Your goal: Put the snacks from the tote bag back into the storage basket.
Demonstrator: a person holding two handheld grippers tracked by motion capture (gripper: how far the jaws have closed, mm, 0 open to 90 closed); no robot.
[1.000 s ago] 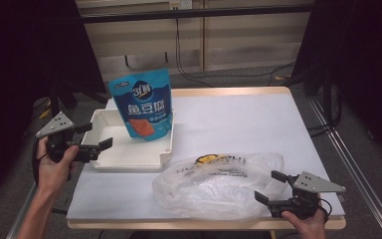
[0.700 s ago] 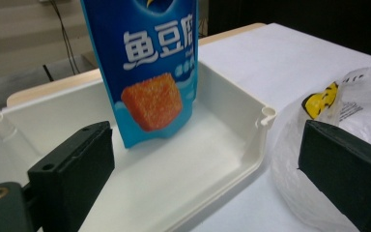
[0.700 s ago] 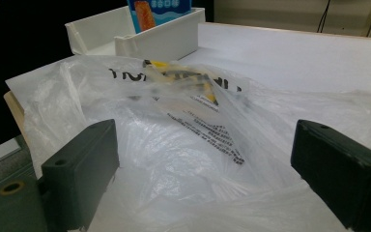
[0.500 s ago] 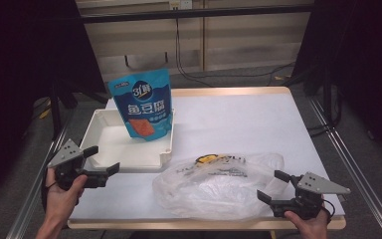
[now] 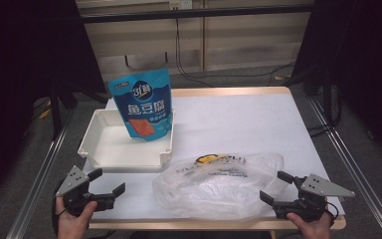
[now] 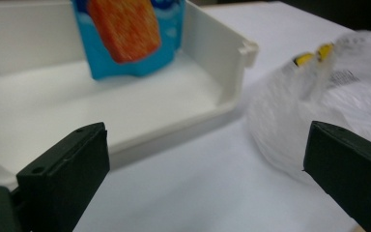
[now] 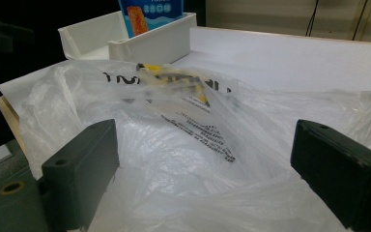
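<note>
The left gripper, jaws wide and empty, is coming back from the white tray toward the plastic bag, probably to open it together with the also wide-open right gripper.

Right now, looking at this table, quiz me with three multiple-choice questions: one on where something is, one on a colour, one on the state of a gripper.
1. Where does the blue stand-up snack pouch stand?
A. In the white rectangular plastic tray
B. On the clear crinkled plastic bag
C. On the floor

2. What colour is the picture on the pouch's front?
A. Green
B. Orange
C. Purple

3. How is the right gripper?
A. Shut on the bag
B. Shut on the tray
C. Open, at the bag's edge

Answers: 1 A, the pouch's base sits inside the tray at its far right corner. 2 B, the left gripper view shows an orange block on blue. 3 C, the jaws stand wide apart in the right gripper view with the bag between and ahead of them, nothing clamped.
</note>
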